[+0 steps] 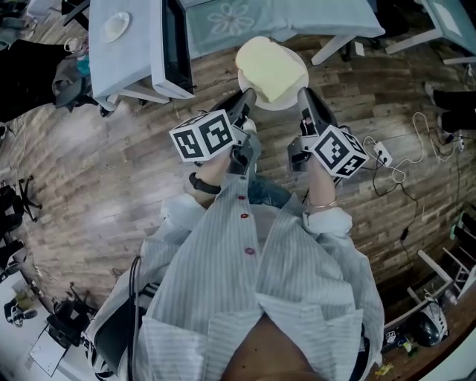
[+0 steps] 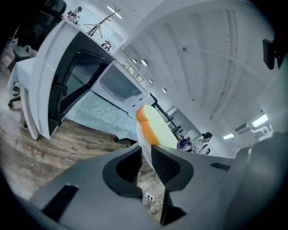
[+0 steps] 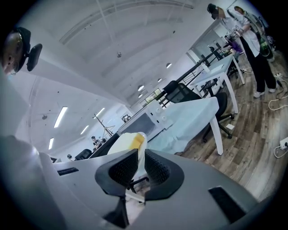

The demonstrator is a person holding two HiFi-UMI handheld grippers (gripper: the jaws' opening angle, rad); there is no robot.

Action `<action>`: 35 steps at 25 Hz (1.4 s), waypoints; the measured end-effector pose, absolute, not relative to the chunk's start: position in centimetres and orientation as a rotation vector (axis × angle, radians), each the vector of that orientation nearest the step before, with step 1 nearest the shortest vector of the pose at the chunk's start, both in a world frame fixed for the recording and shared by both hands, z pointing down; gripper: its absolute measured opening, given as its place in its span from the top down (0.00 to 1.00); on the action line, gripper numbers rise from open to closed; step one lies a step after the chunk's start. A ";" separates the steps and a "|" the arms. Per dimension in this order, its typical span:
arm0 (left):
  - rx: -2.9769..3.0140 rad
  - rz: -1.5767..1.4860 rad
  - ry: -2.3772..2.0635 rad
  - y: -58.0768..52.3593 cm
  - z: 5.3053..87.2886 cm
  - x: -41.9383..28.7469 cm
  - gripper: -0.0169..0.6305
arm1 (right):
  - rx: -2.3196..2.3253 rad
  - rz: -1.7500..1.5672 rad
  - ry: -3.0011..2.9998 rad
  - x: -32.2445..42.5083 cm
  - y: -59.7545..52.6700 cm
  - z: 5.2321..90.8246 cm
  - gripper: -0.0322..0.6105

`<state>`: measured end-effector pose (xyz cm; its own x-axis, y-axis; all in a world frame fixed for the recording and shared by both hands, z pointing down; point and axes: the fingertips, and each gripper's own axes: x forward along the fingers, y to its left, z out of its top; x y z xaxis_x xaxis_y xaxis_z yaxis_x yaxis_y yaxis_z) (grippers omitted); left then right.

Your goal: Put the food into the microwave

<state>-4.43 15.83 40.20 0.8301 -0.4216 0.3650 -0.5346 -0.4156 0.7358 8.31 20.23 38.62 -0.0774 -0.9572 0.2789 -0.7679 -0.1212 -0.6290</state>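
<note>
The left claw (image 1: 247, 95) and the right claw (image 1: 305, 95) each pinch the rim of a white plate (image 1: 279, 104) from opposite sides, jaws closed on its thin edge, as a person carries it above a wooden floor (image 1: 111, 186). On the plate lies the food, a thick pale slab of bread (image 1: 271, 68) with an orange-brown crust, held in the air between the two claws. Both gripper views show the rim wedged between ribbed pads, with the bread just beyond.

The microwave (image 1: 126, 52) stands up and to the left of the plate in the head view, its door (image 1: 175, 45) swung wide, at a table draped in pale blue cloth (image 1: 245, 18). The plate is near the door but well short of the opening.

The step in hand appears to be the carry. The next move likely calls for both claws to swing together toward the open oven, keeping the plate level and their spacing even so the rim does not slip. They must clear the door and set the plate down inside before either grip loosens.
</note>
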 end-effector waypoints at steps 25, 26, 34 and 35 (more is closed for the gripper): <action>2.026 0.121 -0.854 2.9 40.5 -1.1 0.86 | -1.813 -1.074 1.992 12.1 5.6 39.8 0.85; 2.021 0.114 -0.866 2.4 40.5 -1.1 0.86 | -1.803 -1.083 2.001 12.1 5.0 39.9 0.85; 1.971 0.021 -0.975 -2.9 40.4 -0.2 0.86 | -1.709 -1.109 2.123 13.2 -1.8 39.8 0.85; 1.966 0.009 -0.990 -3.5 40.3 -0.2 0.86 | -1.697 -1.114 2.140 13.3 -2.5 39.8 0.85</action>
